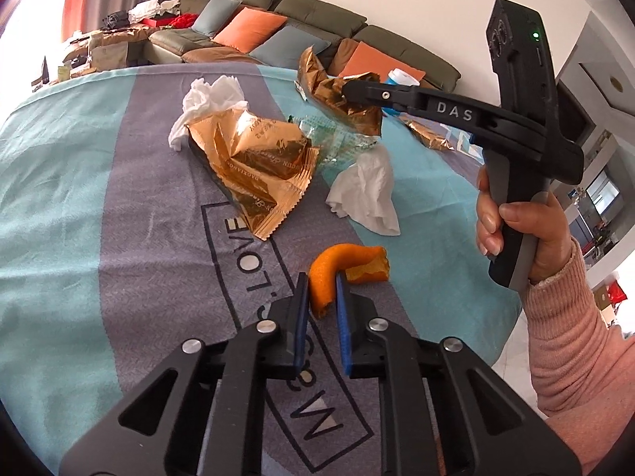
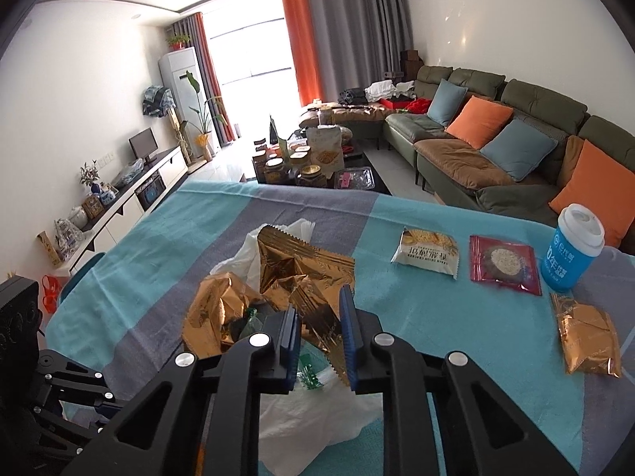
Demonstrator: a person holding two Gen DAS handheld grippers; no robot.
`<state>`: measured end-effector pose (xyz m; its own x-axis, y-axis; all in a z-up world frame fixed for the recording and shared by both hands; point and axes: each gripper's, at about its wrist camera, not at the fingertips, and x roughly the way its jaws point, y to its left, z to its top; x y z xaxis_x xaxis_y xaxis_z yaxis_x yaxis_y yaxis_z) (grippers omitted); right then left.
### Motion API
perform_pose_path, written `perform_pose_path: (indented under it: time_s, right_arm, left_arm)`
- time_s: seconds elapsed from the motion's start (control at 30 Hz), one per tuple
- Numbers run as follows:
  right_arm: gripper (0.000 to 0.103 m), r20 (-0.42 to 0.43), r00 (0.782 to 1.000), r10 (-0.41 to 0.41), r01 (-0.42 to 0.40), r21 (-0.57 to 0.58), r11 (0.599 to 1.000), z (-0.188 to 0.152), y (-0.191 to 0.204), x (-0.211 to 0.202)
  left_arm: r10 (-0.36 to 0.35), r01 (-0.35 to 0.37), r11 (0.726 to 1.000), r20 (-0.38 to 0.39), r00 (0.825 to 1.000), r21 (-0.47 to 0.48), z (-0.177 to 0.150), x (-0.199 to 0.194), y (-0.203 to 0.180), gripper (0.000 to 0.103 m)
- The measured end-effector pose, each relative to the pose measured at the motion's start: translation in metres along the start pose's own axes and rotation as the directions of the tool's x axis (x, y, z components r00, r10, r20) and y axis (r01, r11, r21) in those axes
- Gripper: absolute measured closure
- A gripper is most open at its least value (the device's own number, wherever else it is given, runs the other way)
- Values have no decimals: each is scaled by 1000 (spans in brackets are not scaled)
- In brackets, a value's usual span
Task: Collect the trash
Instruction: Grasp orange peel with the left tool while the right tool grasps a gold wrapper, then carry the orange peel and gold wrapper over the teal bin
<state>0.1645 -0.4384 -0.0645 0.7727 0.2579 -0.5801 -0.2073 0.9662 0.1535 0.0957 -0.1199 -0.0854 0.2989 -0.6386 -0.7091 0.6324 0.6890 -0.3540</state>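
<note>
Gold wrappers [image 1: 258, 166] three, white tissues [image 1: 365, 194] two, orange peel [image 1: 341, 273] one

the orange peel [image 1: 333, 277] lay on a bench cloth [image 1: 99, 198] striped teal and grey; the crumpled wrapper [image 1: 258, 166] was copper-gold, tissues [image 1: 369, 190] white.

glossy foil wrapper [image 1: 258, 166], woven cloth tablecloth [image 1: 99, 238]

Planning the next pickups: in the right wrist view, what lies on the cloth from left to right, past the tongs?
Crumpled gold wrapper → white snack packet → dark red snack packet → blue cup with white lid. A gold packet lies nearer, below the cup.
</note>
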Motion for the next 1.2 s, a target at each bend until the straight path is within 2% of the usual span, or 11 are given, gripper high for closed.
perform_pose_path:
  time_s: [0.2,0.5,0.87,1.2]
  right_arm:
    - [86,55,998,6,-7,7,1000,7,5,-18]
    - [86,104,991,87,-89,20,996,10,22,-39]
    - [86,85,966,244,-244,-1,970,5,70,-31]
    - [86,30,943,333,-333,-2,943,-3,105,-11]
  left_arm:
    - [30,-30,1000,41,999,-4,0,-13,2,91]
    - [94,-90,995,102,990,-42,-4,-44,14,91]
    - [189,-170,977,151,970,-128,-18,-82,39,91]
    - [245,-210,957,174,954,-199,-33,-111,60,91]
